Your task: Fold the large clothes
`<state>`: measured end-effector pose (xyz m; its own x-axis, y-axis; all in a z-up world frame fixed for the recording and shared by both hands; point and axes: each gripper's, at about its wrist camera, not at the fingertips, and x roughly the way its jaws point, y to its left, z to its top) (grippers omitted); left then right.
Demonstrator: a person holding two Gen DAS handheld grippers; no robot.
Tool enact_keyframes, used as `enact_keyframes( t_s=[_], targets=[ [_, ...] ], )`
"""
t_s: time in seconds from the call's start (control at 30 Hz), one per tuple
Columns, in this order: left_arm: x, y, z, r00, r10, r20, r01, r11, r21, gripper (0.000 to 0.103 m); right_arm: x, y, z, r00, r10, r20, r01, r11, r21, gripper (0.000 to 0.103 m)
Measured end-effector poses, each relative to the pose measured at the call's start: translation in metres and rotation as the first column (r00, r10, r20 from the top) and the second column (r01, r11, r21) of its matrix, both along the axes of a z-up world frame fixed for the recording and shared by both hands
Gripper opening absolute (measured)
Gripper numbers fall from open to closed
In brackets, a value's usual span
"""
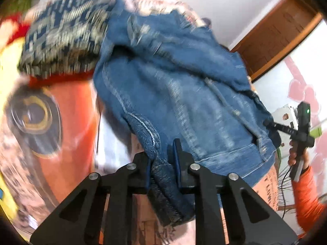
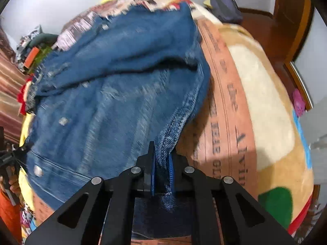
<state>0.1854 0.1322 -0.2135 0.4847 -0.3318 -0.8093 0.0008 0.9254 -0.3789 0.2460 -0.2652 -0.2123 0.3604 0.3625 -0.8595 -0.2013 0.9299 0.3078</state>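
Pinching denim jacket edges, both tongs; blanket beside.

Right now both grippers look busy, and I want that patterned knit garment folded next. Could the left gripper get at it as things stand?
Probably not yet. The left gripper is shut on an edge of the denim jacket, so it would have to let go first. The patterned knit garment lies uncovered beyond the jacket.

Dark lettering is printed along the pinkish band of the blanket on the bed (seen sideways and blurred), where only "the" can be made out with any confidence, the rest staying illegible.
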Motion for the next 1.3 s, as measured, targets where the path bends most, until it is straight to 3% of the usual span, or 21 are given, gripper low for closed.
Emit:
enact_keyframes(
  t_s=[0.27, 0.37, 0.47, 0.63, 0.83, 1.0, 1.13, 1.3],
  targets=[
    [0.034, 0.003, 0.093, 0.972, 0.009, 0.235, -0.012, 1.0, 0.014, 0.015, 0.031, 0.006, 0.069, 0.985, 0.02, 0.173, -0.03, 0.998, 0.052, 0.009],
    [0.067, 0.009, 0.118, 0.954, 0.044, 0.295, -0.059, 0.997, 0.04, 0.014, 0.057, 0.011, 0.092, 0.971, -0.003, 0.241, -0.012, 0.998, 0.061, 0.008],
    [0.101, 0.031, 0.129, 0.942, 0.125, 0.311, -0.137, 0.991, 0.015, 0.014, 0.094, 0.024, 0.108, 0.958, -0.03, 0.285, 0.012, 0.998, 0.064, 0.008],
    [0.162, 0.066, 0.104, 0.942, 0.223, 0.25, -0.232, 0.973, 0.007, 0.015, 0.154, 0.025, 0.092, 0.962, -0.085, 0.26, 0.064, 0.994, 0.089, 0.008],
    [0.221, 0.062, 0.035, 0.966, 0.213, 0.144, -0.235, 0.958, 0.164, 0.015, 0.204, 0.044, 0.031, 0.984, -0.076, 0.159, 0.076, 0.997, 0.002, 0.009],
    [0.238, 0.062, -0.005, 0.978, 0.181, 0.102, -0.2, 0.955, 0.221, 0.02, 0.223, 0.043, -0.013, 0.993, -0.07, 0.094, 0.074, 0.997, -0.033, 0.009],
    [0.238, 0.05, -0.014, 0.989, 0.104, 0.101, -0.13, 0.944, 0.303, 0.02, 0.221, 0.042, -0.025, 0.997, -0.033, 0.069, 0.035, 0.999, -0.024, 0.015],
    [0.225, 0.032, 0.004, 0.994, 0.055, 0.098, -0.089, 0.917, 0.389, 0.027, 0.212, 0.035, -0.004, 0.999, -0.036, 0.038, 0.039, 0.998, -0.055, 0.026]
  ],
)
